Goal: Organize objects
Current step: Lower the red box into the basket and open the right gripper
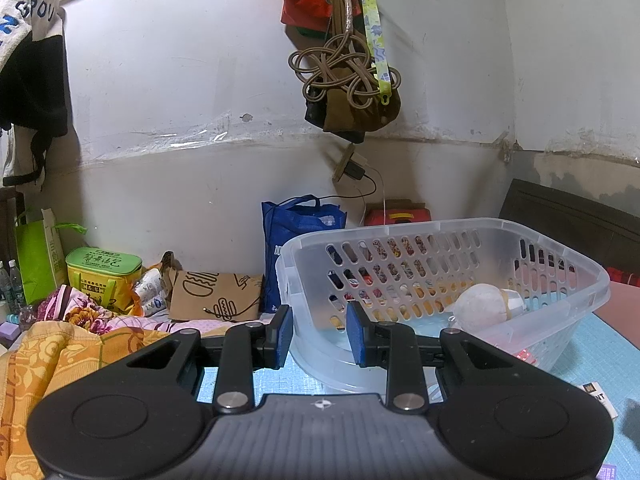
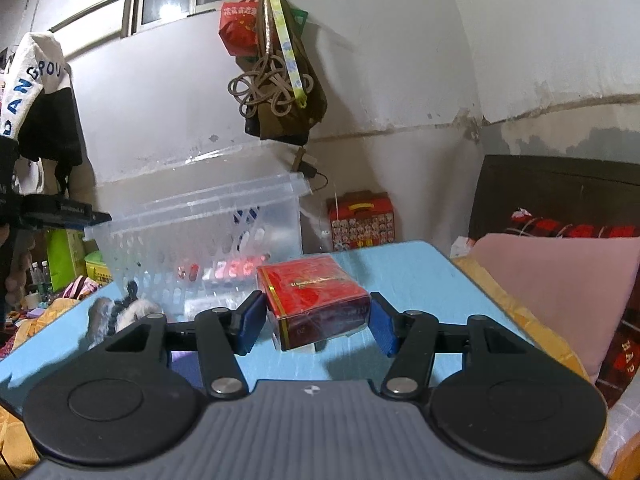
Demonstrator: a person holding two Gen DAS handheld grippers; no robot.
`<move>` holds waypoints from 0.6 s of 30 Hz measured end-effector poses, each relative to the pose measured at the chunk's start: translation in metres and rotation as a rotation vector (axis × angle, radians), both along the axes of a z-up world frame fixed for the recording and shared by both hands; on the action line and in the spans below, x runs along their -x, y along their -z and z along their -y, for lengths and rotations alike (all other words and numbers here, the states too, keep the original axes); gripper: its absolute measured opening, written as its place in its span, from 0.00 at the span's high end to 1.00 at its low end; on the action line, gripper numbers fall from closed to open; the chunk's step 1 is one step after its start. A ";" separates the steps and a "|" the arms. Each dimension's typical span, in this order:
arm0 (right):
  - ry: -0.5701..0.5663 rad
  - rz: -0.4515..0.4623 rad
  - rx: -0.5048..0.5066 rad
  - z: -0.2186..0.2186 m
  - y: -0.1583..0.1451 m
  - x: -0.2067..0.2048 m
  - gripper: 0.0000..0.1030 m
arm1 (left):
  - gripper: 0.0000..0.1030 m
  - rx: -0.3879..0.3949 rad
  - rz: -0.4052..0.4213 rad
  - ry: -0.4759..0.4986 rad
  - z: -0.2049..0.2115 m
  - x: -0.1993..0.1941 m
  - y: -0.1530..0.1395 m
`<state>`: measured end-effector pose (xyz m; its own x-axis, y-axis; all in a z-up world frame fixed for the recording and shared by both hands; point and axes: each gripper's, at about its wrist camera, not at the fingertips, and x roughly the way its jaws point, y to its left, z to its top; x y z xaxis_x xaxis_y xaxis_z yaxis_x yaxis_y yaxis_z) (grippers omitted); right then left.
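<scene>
Blue mat (image 2: 400, 272): red box (image 2: 316, 300) btwn, maybe touching, R tongs (image 2: 318, 322)

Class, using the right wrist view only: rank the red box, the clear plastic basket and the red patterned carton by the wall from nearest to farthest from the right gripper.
1. Red box: between the right gripper's fingers, in their grip.
2. Clear plastic basket: behind and to the left, on the blue table.
3. Red patterned carton: past the table's far edge, against the wall.
</scene>
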<state>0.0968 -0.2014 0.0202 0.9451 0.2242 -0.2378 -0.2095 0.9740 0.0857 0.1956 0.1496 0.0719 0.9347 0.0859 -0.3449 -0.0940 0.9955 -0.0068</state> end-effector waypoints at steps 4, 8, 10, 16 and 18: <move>-0.011 0.032 -0.007 -0.002 -0.012 -0.004 0.43 | 0.68 -0.001 0.000 0.000 0.000 0.000 0.000; -0.036 0.058 0.012 -0.009 -0.023 -0.008 0.43 | 0.68 -0.002 0.000 0.002 0.001 0.000 0.000; -0.051 0.085 0.021 -0.013 -0.034 -0.011 0.43 | 0.68 -0.001 0.000 0.002 0.001 -0.001 0.000; -0.119 0.142 0.053 -0.039 -0.074 -0.038 0.43 | 0.68 -0.002 0.000 0.003 0.001 -0.001 0.000; -0.144 0.124 0.065 -0.051 -0.084 -0.054 0.43 | 0.68 0.001 0.000 0.002 0.001 -0.002 0.000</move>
